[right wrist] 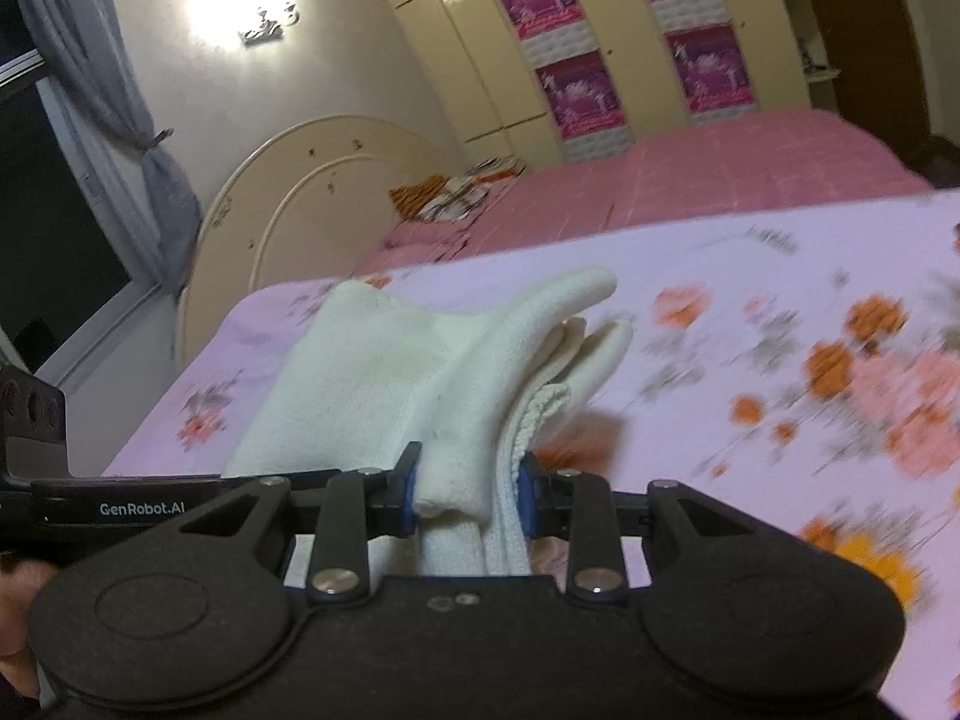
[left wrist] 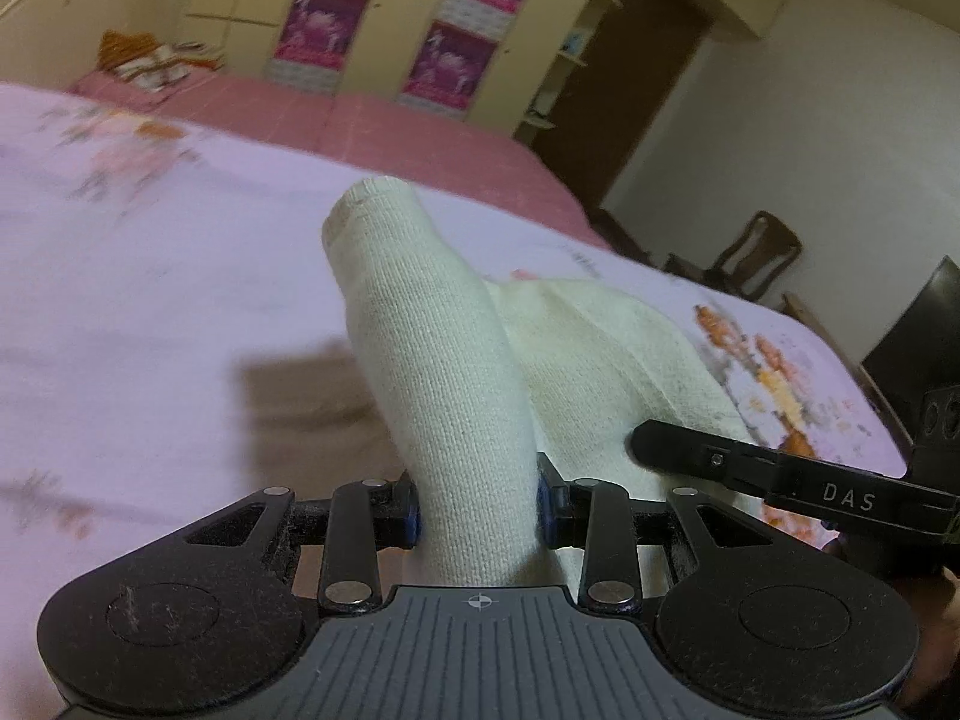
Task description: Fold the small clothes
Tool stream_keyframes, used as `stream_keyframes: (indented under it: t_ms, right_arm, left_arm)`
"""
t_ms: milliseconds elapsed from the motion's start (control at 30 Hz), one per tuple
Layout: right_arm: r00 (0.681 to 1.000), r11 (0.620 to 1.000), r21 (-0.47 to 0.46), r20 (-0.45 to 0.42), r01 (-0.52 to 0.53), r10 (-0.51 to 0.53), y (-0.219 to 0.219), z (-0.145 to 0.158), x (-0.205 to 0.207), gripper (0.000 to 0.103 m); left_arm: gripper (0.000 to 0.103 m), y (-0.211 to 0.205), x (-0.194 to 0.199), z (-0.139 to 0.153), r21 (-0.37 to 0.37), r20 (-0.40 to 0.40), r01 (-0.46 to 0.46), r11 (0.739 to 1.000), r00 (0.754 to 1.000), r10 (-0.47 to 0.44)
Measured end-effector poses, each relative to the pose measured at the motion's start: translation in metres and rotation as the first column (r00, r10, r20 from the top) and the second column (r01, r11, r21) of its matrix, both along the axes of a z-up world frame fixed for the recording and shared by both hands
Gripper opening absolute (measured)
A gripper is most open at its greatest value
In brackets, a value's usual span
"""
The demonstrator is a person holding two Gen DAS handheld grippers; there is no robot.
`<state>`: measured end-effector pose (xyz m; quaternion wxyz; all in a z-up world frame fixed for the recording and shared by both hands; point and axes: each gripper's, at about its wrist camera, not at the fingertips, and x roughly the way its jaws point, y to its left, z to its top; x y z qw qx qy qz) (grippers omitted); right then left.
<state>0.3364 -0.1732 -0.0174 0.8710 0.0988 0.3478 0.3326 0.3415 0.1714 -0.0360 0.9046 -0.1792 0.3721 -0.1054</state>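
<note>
A cream knitted glove [left wrist: 444, 360] is held over a lilac floral sheet [left wrist: 150, 276]. My left gripper [left wrist: 479, 510] is shut on one part of it, which sticks up and forward. My right gripper [right wrist: 467, 495] is shut on the glove [right wrist: 420, 372] too, pinching bunched layers with the fingers of the glove pointing away. The right gripper's finger [left wrist: 780, 468] shows at the right of the left wrist view, against the cloth. The left gripper's body [right wrist: 120, 498] shows at the left of the right wrist view.
The floral sheet [right wrist: 750, 360] covers a table; its edge runs at the left [right wrist: 180, 384]. A pink bed [right wrist: 690, 174] with a folded orange cloth [right wrist: 444, 192] lies beyond. Wardrobe with posters [right wrist: 600, 60] stands behind. Chairs [left wrist: 750, 252] stand at the far right.
</note>
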Motion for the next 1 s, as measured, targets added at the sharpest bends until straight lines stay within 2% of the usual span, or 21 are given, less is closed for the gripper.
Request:
stream_keyframes:
  t_ms: [200, 300, 367, 400, 433, 500, 600, 700, 833, 900, 933, 1000]
  right_arm:
    - [0.997, 0.999, -0.002, -0.069, -0.039, 0.038, 0.018, -0.026, -0.016, 0.029]
    - [0.994, 0.999, -0.010, -0.102, -0.038, 0.037, 0.014, -0.040, -0.018, 0.029]
    - [0.992, 0.999, -0.009, -0.119, -0.034, 0.032, 0.009, -0.049, -0.017, 0.029]
    - [0.990, 1.000, -0.005, -0.136, -0.028, 0.028, 0.006, -0.055, -0.015, 0.029]
    - [0.988, 1.000, 0.001, -0.154, -0.022, 0.022, 0.004, -0.062, -0.015, 0.030]
    - [0.981, 0.999, 0.041, -0.191, -0.008, 0.016, -0.003, -0.072, -0.012, 0.033]
    - [0.968, 0.995, 0.102, -0.251, 0.006, 0.020, -0.016, -0.076, -0.005, 0.043]
    - [0.974, 0.992, 0.128, -0.226, 0.006, 0.023, -0.024, -0.067, -0.001, 0.045]
    - [0.974, 0.986, 0.161, -0.227, 0.030, 0.007, -0.018, -0.059, 0.023, 0.046]
    - [0.958, 0.986, 0.168, -0.286, 0.025, 0.025, -0.008, -0.064, 0.043, 0.046]
    - [0.956, 0.987, 0.159, -0.293, 0.030, 0.018, -0.004, -0.066, 0.049, 0.044]
    - [0.971, 0.997, 0.059, -0.240, 0.039, -0.024, 0.004, -0.068, 0.055, 0.022]
  left_arm:
    - [0.035, 0.009, -0.015, -0.036, -0.014, -0.074, -0.019, 1.000, 0.997, 0.018]
    - [0.041, 0.006, -0.022, -0.050, 0.002, -0.080, -0.031, 1.000, 0.996, 0.031]
    - [0.056, 0.010, -0.028, -0.059, -0.004, -0.075, -0.051, 0.999, 0.996, 0.051]
    - [0.072, 0.011, -0.030, -0.062, 0.014, -0.074, -0.070, 0.997, 0.995, 0.071]
    - [0.074, 0.011, -0.033, -0.064, 0.026, -0.066, -0.080, 0.996, 0.995, 0.081]
    - [0.075, 0.017, -0.039, -0.066, 0.013, -0.048, -0.086, 0.996, 0.995, 0.086]
    - [0.075, 0.027, -0.044, -0.056, 0.035, -0.009, -0.124, 0.992, 0.992, 0.124]
    - [0.074, 0.038, -0.041, -0.047, 0.064, 0.042, -0.167, 0.984, 0.985, 0.165]
    - [0.074, 0.046, -0.014, -0.047, 0.068, 0.027, -0.194, 0.979, 0.981, 0.193]
    - [0.074, 0.046, -0.002, -0.050, 0.072, 0.020, -0.200, 0.977, 0.980, 0.199]
    - [0.074, 0.046, 0.003, -0.054, 0.071, 0.007, -0.205, 0.976, 0.979, 0.205]
    - [0.074, 0.046, 0.010, -0.065, 0.057, -0.027, -0.208, 0.976, 0.977, 0.210]
